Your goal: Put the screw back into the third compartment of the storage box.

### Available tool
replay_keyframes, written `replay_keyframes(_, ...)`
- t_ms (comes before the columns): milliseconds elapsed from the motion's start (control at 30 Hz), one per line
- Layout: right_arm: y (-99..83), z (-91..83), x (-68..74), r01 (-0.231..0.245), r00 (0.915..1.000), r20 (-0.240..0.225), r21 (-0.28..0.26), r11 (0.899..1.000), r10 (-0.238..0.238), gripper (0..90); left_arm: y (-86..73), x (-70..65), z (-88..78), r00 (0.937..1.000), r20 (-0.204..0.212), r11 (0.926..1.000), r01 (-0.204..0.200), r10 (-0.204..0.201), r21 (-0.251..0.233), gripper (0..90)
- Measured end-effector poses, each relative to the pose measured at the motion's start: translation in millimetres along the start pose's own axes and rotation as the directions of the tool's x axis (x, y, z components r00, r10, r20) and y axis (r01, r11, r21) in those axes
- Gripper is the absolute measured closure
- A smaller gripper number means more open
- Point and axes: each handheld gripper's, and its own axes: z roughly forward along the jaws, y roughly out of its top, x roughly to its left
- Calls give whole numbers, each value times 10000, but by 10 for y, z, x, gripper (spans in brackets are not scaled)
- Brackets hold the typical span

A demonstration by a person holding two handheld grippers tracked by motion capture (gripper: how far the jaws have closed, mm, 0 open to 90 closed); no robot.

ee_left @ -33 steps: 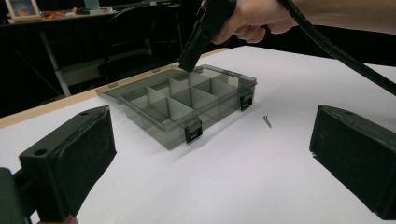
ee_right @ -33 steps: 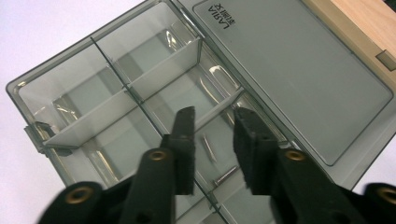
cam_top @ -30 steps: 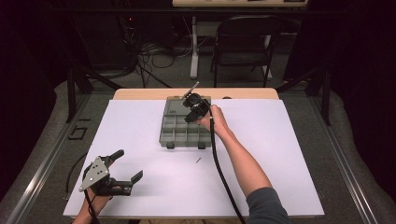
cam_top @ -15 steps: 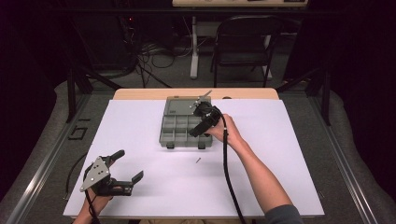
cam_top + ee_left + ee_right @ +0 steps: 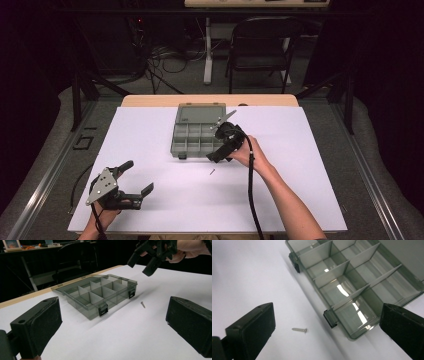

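An open grey compartment box (image 5: 200,132) sits at the back middle of the white table cover, lid folded back. A small screw (image 5: 212,172) lies on the cover just in front of the box's right front corner. My right gripper (image 5: 216,156) hovers over that corner, pointing down. Its jaws have just been opening and stand wide with nothing between them. In the right gripper view the screw (image 5: 299,329) lies below, beside the box (image 5: 352,285). My left gripper (image 5: 138,176) rests open at the near left, facing the box (image 5: 100,293) and the screw (image 5: 143,304).
The white cover (image 5: 310,165) spans the table, with a strip of bare wood (image 5: 150,100) at the back edge. A black chair (image 5: 260,45) and floor cables (image 5: 160,55) lie beyond the table. The box's compartments look empty.
My right gripper has come back from over the box's middle to its right front corner, nearer the screw, and its jaws have spread. The left gripper has stayed put.
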Motion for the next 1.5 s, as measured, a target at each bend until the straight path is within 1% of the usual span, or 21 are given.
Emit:
replay_keyframes(67, -42, 10, 23, 86, 9999, -97, -133, 9999, -87, 0, 0, 3, 1, 10000, 0, 10000, 3, -3, 10, 1)
replay_keyframes(100, -57, 2, 40, 85, 9999, -116, 45, 10000, -85, 0, 1, 4, 2, 10000, 6, 10000, -15, 15, 13, 0)
replay_keyframes(233, -136, 24, 111, 349, 9991, -240, -34, 9994, -350, 0, 1, 1, 2, 10000, 34, 10000, -25, 25, 36, 0)
replay_keyframes(267, -158, 31, 131, 537, 9980, -338, -31, 9986, -538, 10, 1, 0, 2, 10000, 38, 10000, -34, 34, 22, 0)
replay_keyframes(300, -185, 43, 166, 478, 9983, -322, -29, 9989, -479, 40, 0, 0, 1, 10000, 33, 10000, -17, 17, -8, 0)
replay_keyframes(367, -230, 66, 194, 833, 9960, -330, -20, 9965, -833, 97, 0, 2, -1, 10000, 9, 10000, 15, -15, -24, 0)
replay_keyframes(400, -255, 79, 219, 731, 9967, -359, 21, 9973, -730, 118, 0, 4, -1, 10000, 20, 10000, 27, -27, 6, 0)
replay_keyframes(433, -276, 102, 222, 898, 9953, -362, 9, 9960, -897, 159, 0, 4, -1, 10000, 19, 10000, 25, -25, 2, 0)
replay_keyframes(533, -332, 174, 262, 871, 9956, -336, 34, 9962, -870, 234, 0, 2, 3, 10000, 33, 10000, 1, -1, -1, 0)
replay_keyframes(633, -363, 259, 299, 989, 9942, -443, 227, 9948, -979, 320, 0, -1, 2, 10000, 41, 10000, 5, -5, -18, 0)
replay_keyframes(667, -367, 295, 299, 1145, 9924, -459, 128, 9933, -1138, 348, 0, 0, 1, 10000, 37, 10000, 2, -2, -21, 0)
replay_keyframes(733, -358, 336, 306, 1281, 9906, -516, 296, 9913, -1265, 392, 0, 2, 2, 10000, 33, 10000, 24, -24, -21, 0)
replay_keyframes(767, -356, 354, 318, 1182, 9919, -512, 381, 9923, -1162, 414, 0, 2, 2, 10000, 31, 10000, 30, -30, -19, 0)
replay_keyframes(800, -349, 380, 310, 1304, 9905, -504, 402, 9906, -1283, 432, 0, 2, 3, 10000, 42, 10000, 26, -26, -15, 0)
replay_keyframes(867, -339, 424, 304, 1295, 9910, -407, 453, 9905, -1277, 473, 0, 2, 5, 10000, 55, 10000, 4, -4, 15, 1)
replay_keyframes(900, -334, 442, 307, 1185, 9921, -468, 534, 9915, -1161, 488, 0, 2, 5, 10000, 57, 10000, 9, -9, 17, 0)
replay_keyframes(933, -330, 467, 303, 1268, 9910, -516, 588, 9902, -1239, 501, -1, 2, 5, 10000, 60, 10000, 30, -30, 4, 0)
replay_keyframes(1133, -335, 569, 283, 1249, 9894, -848, 821, 9888, -1180, 608, -1, 6, 0, 10000, 48, 10000, 53, -53, -1, 0)
replay_keyframes(1233, -346, 571, 262, 1218, 9885, -1001, 871, 9887, -1130, 629, -1, 3, 0, 10000, 49, 10000, 59, -59, 2, 0)
replay_keyframes(1400, -362, 544, 247, 1239, 9884, -1006, 1050, 9867, -1134, 699, -1, 3, -2, 10000, 42, 10000, 65, -65, -32, 0)
replay_keyframes(1500, -372, 537, 238, 1122, 9910, -845, 1061, 9880, -1035, 759, -1, 6, -5, 10000, 47, 10000, 35, -35, -36, 0)
